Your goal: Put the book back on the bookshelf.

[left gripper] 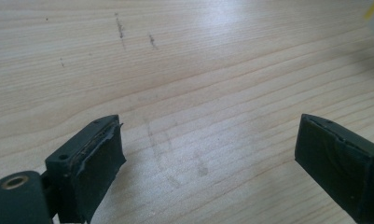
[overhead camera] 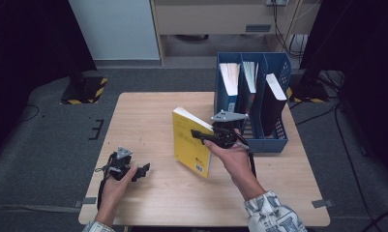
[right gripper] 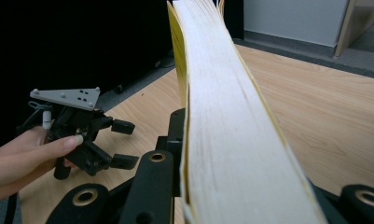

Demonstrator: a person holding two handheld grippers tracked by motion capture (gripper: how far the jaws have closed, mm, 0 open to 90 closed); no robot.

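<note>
A yellow paperback book (overhead camera: pixel 189 142) stands tilted above the middle of the wooden table (overhead camera: pixel 148 203), with my right gripper (overhead camera: pixel 199 134) shut on its right edge. In the right gripper view the book's pale page block (right gripper: pixel 222 116) runs up between the black jaws, with the yellow cover along its left side. My left gripper (overhead camera: pixel 144 170) rests near the table's front left, held in a hand, pointing right toward the book. Its jaws stand open over bare wood (left gripper: pixel 208 154), with nothing between them. From the right gripper view the left gripper (right gripper: pixel 121 142) appears open too.
A blue file rack (overhead camera: pixel 278 140) with three slots stands at the table's right rear, just behind the right gripper. Upright books or folders sit in its slots, one with a black cover (overhead camera: pixel 275 101). Dark stands and cables lie on the grey floor around the table.
</note>
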